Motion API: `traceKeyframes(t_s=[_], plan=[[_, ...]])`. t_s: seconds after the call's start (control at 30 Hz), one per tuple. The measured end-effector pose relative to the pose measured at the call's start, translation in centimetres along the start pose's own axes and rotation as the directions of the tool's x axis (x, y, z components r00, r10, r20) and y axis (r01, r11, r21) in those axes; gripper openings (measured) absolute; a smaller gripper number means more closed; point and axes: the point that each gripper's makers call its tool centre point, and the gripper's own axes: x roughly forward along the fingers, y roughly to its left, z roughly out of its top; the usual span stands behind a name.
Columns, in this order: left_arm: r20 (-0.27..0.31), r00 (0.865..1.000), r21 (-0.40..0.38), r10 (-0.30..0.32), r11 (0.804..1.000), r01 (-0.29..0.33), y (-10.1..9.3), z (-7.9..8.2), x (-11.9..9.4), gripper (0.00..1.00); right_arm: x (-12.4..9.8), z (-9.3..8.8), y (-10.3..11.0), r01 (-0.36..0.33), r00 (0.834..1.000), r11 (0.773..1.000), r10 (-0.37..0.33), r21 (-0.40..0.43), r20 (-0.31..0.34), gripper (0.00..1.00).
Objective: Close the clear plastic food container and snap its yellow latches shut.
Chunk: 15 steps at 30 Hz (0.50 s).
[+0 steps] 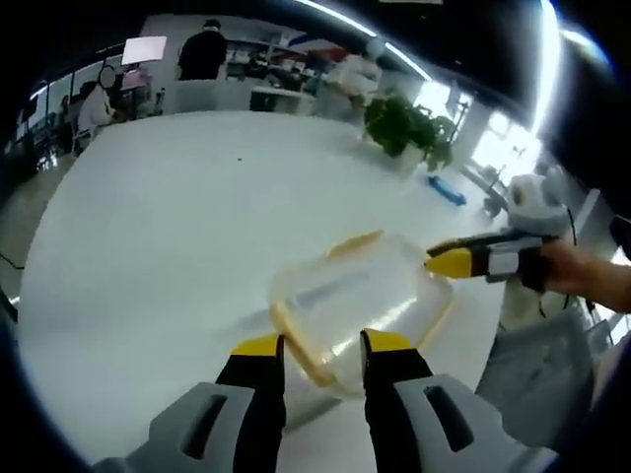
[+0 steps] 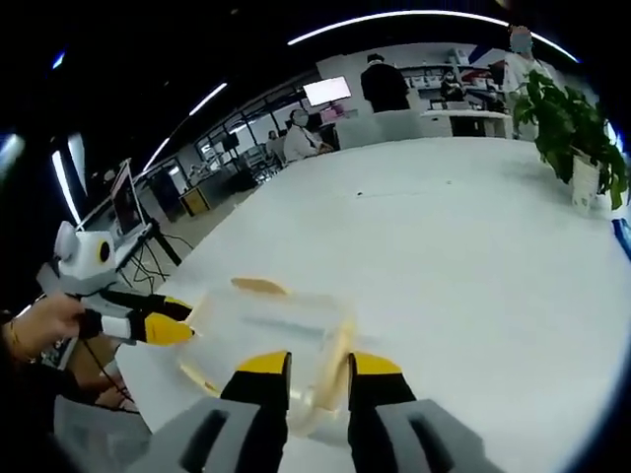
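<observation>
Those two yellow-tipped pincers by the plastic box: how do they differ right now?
The left gripper has its jaws apart, either side of the clear container's near edge, while the right gripper looks shut, its tips together at the far corner. The left gripper meets a long side; the right gripper meets a corner. Both have yellow tips and black jaws.

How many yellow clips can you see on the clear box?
3 in the left gripper view: one on the container's far edge, one along its left edge, one on its right side. More may be hidden.
</observation>
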Motion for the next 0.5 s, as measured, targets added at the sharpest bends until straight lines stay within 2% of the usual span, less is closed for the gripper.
traceKeyframes(t_s=[0.17,0.37,0.5], plan=[[-0.015,0.998,0.087,0.060,0.995,-0.058,1.3,1.0,-0.9,0.13,-0.5,1.7,-0.1,0.001,0.999,1.000,-0.001,-0.002,0.041,0.19],[0.026,0.998,0.106,0.057,0.993,-0.060,0.9,2.6,-1.5,0.11,-0.5,2.8,0.5,-0.015,0.999,0.999,0.017,-0.045,0.047,0.17],[0.024,0.998,0.144,0.056,0.988,-0.059,0.3,2.8,-1.5,0.10,-0.3,2.9,1.1,-0.026,0.999,0.997,0.029,-0.073,0.038,0.16]])
